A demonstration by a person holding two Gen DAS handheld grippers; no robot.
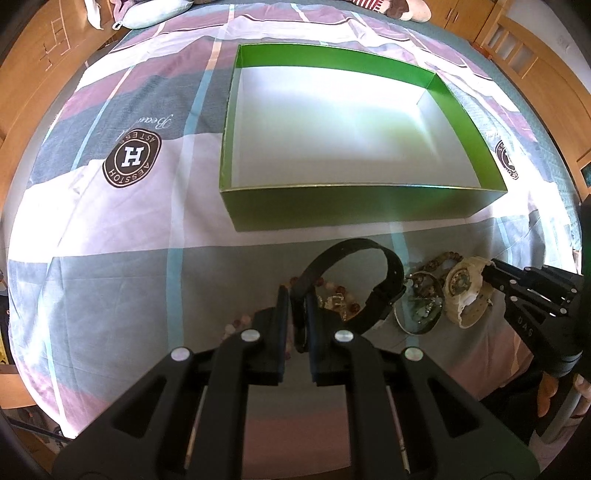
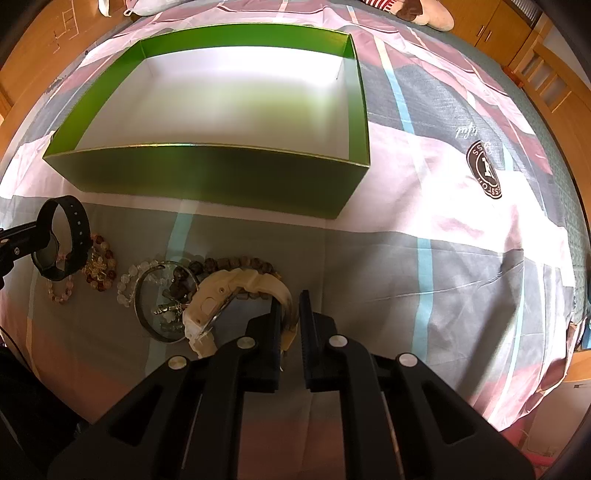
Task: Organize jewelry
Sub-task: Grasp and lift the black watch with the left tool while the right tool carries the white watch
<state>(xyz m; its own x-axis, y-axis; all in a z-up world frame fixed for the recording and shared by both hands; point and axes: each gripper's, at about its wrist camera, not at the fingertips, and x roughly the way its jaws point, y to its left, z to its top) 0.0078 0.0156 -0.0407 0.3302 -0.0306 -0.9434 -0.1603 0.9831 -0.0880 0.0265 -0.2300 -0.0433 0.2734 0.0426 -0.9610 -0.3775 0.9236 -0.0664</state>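
Between the left gripper's fingers sits the strap of a black watch: jaws nearly closed, pinching the band. Watch loop stands up off the bedspread, case hanging on the right side of the loop. Right wrist view confirms it: black watch is clamped at its left edge by the left gripper.

Right gripper: jaws narrow, around the strap of a cream watch. Left finger is against the band; can't tell whether the right finger touches it, a slim gap shows. Cream watch leans tilted, its case toward the rest of the pile. From the left wrist view the right gripper's tips meet the cream watch at its right edge.

Clutter around both:
- metal bangle just left of the cream watch, touching it, small charms lying inside the ring
- dark brown bead bracelet behind the cream watch, partly hidden by it
- clear bead bracelet beside the bangle
- amber and gold bead piece under and just right of the black watch
- pink bead bracelet below the black watch

All lie close together, several overlapping.

Green box, open top, white inside, sits on the bedspread beyond the pile, apart from it. Near wall faces both grippers. Bedspread is patterned in pink, grey and white with round brown logos. Wooden furniture rings the bed.
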